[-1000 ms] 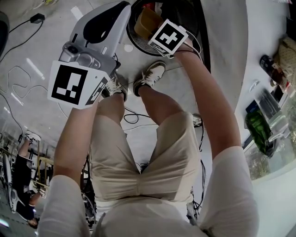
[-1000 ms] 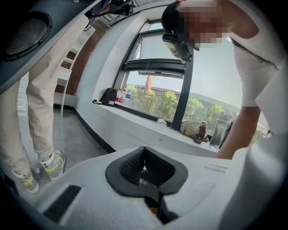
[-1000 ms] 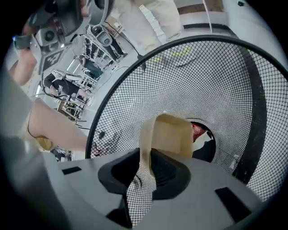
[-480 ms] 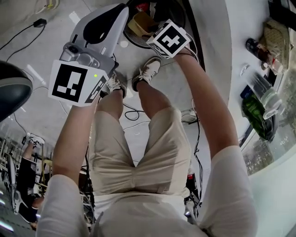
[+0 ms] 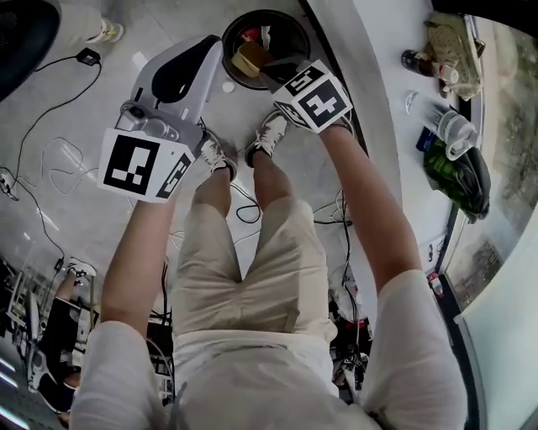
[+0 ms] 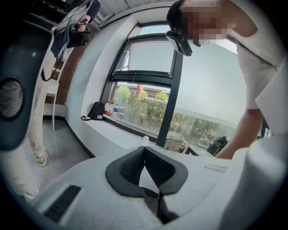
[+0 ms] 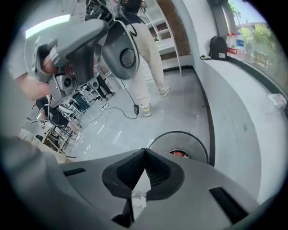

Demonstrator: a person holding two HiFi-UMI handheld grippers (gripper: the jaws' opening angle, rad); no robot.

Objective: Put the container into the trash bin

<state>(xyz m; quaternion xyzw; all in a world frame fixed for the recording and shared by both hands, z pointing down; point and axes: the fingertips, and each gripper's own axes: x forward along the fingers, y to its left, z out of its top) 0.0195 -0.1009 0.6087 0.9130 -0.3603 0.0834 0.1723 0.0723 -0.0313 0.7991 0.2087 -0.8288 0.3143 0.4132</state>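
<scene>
Bin point(image 5: 265, 13): round, black mesh wall, on glossy grey floor point(image 5: 84, 126) by the person's shoes point(image 5: 269, 134).
Container point(image 5: 250, 59): tan, boxy, lying inside bin near its rim.
Right claw point(image 7: 144, 153): smooth grey shell, black ribbed pads point(image 7: 159, 172) pressed together, nothing between; held above bin, container below it and apart.
Left claw point(image 6: 144, 150): same build, tips touching, empty; beside bin, facing a window point(image 6: 148, 58).
Head view: alone shows container.
Right gripper view: only bin's rim and a red thing point(image 7: 179, 154) inside.
</scene>
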